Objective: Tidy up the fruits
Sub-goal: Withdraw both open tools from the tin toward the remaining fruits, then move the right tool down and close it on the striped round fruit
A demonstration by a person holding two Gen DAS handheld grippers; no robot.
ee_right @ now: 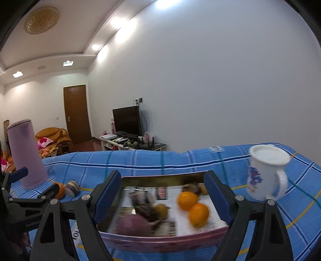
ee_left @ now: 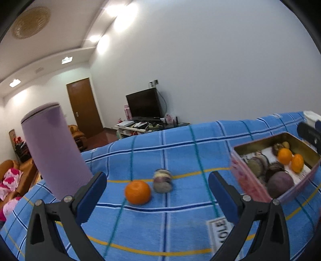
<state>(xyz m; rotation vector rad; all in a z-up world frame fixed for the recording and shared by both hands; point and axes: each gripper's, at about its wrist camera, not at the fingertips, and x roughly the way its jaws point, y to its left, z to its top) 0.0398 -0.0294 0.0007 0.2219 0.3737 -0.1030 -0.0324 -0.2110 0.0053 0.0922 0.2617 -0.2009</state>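
Two blue-padded grippers, left gripper [ee_left: 157, 192] wide over loose round orange tangerine [ee_left: 137, 192] (bare blue checked cloth [ee_left: 180, 144] around), right gripper [ee_right: 162, 192] wide over pink rectangular tin box [ee_right: 160, 240] rim.

You are in a home living room. A flat-screen television [ee_right: 126, 120] stands on a low, cluttered media stand [ee_right: 132, 143] against a plain white wall. A brown wooden door [ee_right: 76, 112] is at the far end, with orange leather armchairs [ee_right: 53, 137] holding pink cushions nearby. Recessed ceiling lights [ee_right: 68, 63] and a round gold ceiling medallion [ee_right: 41, 19] sit overhead. Before you, a blue plaid cloth [ee_right: 160, 162] covers the table, with a lidded white mug [ee_right: 266, 170] and a lilac flask [ee_right: 25, 152] on it.
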